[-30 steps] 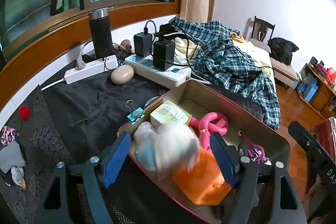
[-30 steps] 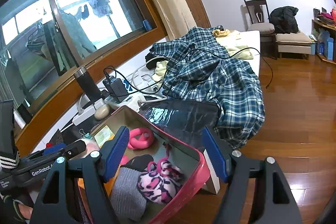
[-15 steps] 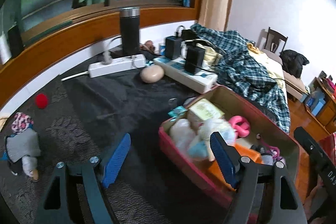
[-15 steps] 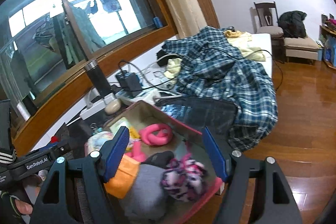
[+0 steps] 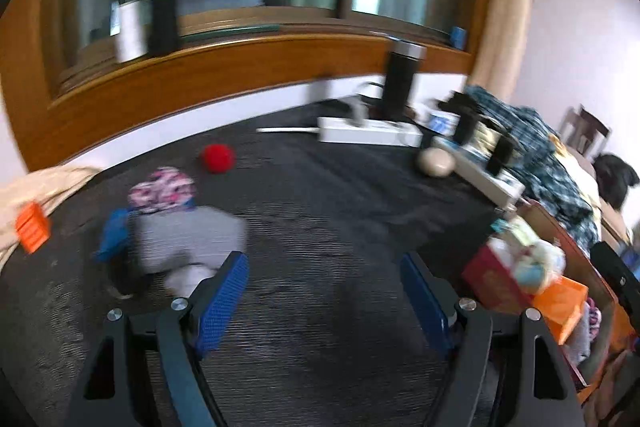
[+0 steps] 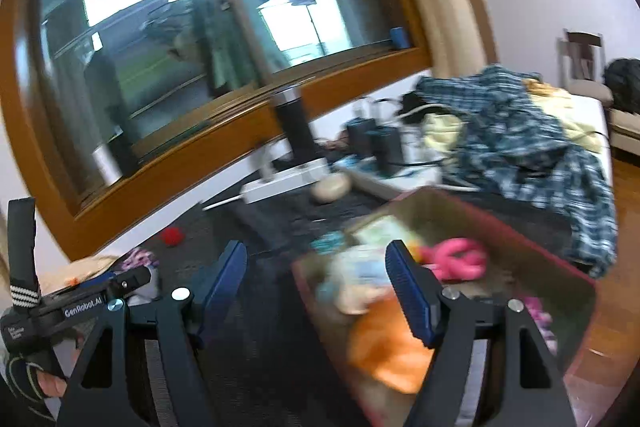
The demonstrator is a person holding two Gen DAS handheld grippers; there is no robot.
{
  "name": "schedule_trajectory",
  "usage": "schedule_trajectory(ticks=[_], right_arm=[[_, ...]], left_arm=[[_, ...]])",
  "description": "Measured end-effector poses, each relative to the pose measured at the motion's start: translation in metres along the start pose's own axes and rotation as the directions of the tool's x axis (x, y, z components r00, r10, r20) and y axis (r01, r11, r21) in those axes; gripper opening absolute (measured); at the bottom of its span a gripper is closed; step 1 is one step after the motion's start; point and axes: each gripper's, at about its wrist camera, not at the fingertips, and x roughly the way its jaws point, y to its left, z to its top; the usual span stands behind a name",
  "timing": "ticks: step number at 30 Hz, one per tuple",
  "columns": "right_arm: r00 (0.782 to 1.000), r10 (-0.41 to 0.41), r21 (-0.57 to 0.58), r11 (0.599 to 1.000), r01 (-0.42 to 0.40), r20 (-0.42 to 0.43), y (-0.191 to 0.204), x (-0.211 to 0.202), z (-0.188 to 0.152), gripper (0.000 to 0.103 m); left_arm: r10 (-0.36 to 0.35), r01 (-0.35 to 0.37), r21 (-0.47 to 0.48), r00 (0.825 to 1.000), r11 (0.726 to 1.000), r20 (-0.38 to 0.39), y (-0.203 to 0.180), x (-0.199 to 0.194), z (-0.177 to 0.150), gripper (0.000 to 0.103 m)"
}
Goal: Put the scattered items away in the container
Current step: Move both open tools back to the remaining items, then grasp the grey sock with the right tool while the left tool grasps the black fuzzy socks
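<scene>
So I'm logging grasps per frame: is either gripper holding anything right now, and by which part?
Nothing is held. The left gripper and the right gripper are both open with nothing between their pads.

Matt dark woven cloth (image 5: 320, 219); glossy wooden window frame (image 5: 224, 75)

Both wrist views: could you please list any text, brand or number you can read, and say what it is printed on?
"GenRobot.AI": white print on the left gripper's black body, in the right wrist view.
Small white print further back on that body: too small to read.
Labels on the boxes in the container: blurred, unreadable.
Orange tag in the left wrist view: no readable print.
</scene>
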Motion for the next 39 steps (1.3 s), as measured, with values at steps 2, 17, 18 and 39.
schedule_trajectory(ticks=[2,17,18,39], right_arm=[[0.999,0.037,-0.026,0.999,-0.037,-0.022,0.018,0.008,-0.002,0.078],[0.912,0.245,-0.206,0.924,-0.323,-0.329,0.160,0.109,-0.033,0.081],[0.908,0.244,-0.221,0.918,-0.329,-0.340,0.167,0.116,-0.036,0.081],[0.928,0.178,-0.686,0.630,-0.364,-0.329,0.285,0.190,-0.091,0.082]], left_arm=[[0.029,-0.029,-0.031,1.000,0.999,0.006,0.023,-0.004,0.000,0.080],[0.182,-0.180,-0.264,0.983,0.948,-0.016,0.170,-0.025,-0.030,0.080],[0.184,-0.182,-0.282,0.983,0.942,-0.018,0.177,-0.024,-0.032,0.080],[0.202,-0.218,-0.356,0.976,0.909,-0.081,0.215,0.004,-0.043,0.080]])
